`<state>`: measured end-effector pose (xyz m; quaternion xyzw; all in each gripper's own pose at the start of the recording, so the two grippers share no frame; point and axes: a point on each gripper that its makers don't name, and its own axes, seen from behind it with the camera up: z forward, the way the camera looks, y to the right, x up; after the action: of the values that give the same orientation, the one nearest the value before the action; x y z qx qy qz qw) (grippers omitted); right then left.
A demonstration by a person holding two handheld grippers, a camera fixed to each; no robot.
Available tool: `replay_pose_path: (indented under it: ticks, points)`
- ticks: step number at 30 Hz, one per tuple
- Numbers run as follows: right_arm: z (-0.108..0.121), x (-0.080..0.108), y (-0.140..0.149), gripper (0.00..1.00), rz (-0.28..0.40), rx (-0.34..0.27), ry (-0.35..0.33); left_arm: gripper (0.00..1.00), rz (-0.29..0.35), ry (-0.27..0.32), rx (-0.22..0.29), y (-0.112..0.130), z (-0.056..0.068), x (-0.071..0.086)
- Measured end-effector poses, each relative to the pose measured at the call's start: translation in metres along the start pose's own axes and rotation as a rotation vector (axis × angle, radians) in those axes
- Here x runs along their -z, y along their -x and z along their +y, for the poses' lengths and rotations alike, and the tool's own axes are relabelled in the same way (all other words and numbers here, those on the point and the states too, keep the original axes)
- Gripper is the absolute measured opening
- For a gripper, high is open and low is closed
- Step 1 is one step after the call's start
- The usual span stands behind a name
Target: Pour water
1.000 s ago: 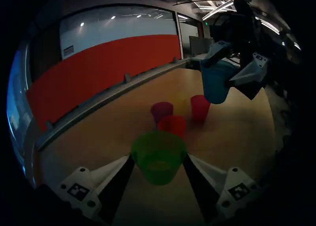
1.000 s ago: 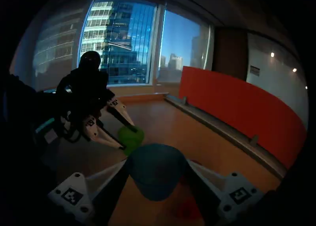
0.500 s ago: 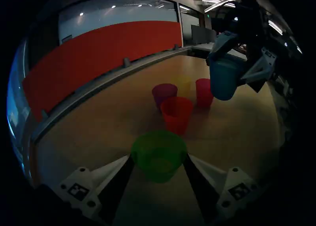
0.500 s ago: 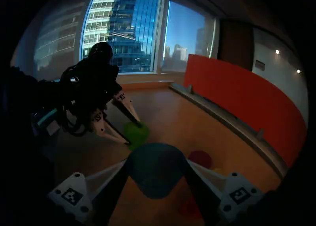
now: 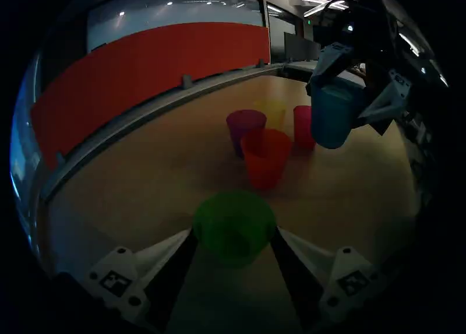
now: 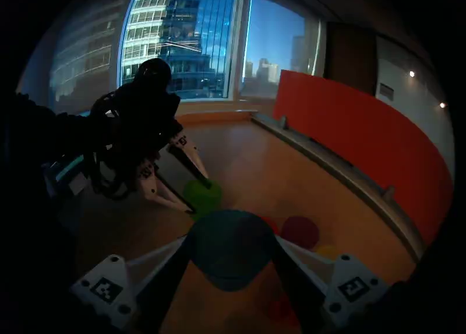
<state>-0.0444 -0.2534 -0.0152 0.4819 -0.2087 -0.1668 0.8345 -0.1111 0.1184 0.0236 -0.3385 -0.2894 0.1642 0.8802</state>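
Green cup (image 5: 234, 226), upright and open side up, clamped between the two fingers of the left hand-held gripper (image 5: 233, 234); in the left gripper view it sits nearer the camera than the orange cup (image 5: 265, 156). Whether it holds any water cannot be told in the dim light. Blue cup (image 5: 331, 115), gripped on both sides by the right hand-held gripper (image 5: 336, 104), hangs in the air above and to the right of the orange cup, close to upright. The orange cup stands on the wooden tabletop (image 5: 145, 176). A purple cup (image 5: 246, 127) stands just behind it to the left, a pink cup (image 5: 303, 127) just behind it to the right, and a yellow cup (image 5: 272, 111) behind it, between those two. Beyond the orange cup a red wall panel (image 5: 145, 60) runs along the tabletop's far edge. The right gripper view looks over the blue cup towards the green cup, with tall windows (image 6: 175, 42) behind.
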Motion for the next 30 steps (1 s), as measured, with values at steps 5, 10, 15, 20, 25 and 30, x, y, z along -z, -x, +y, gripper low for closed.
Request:
replay_pose_path:
  ticks: [5, 10, 15, 20, 25, 30]
  points:
    - [-0.002, -0.004, 0.006, 0.93, -0.011, -0.002, -0.004, 0.88, 0.010, 0.005, 0.018, 0.002, -0.001, 0.000]
    - [-0.006, -0.009, 0.012, 0.93, -0.023, 0.002, -0.008, 0.88, 0.016, 0.007, 0.045, 0.005, -0.003, 0.002]
    - [-0.010, -0.013, 0.016, 0.93, -0.032, 0.002, -0.012, 0.89, 0.013, 0.005, 0.054, 0.009, -0.004, 0.002]
    - [-0.013, -0.014, 0.018, 0.93, -0.036, 0.003, -0.014, 0.89, -0.010, -0.018, 0.030, 0.018, -0.006, -0.001]
    - [-0.014, -0.016, 0.022, 0.93, -0.041, -0.002, -0.014, 0.89, -0.022, -0.013, 0.042, 0.024, -0.006, 0.000]
    - [-0.014, -0.020, 0.031, 0.93, -0.050, -0.017, -0.013, 0.90, -0.031, -0.012, 0.053, 0.030, -0.007, 0.006]
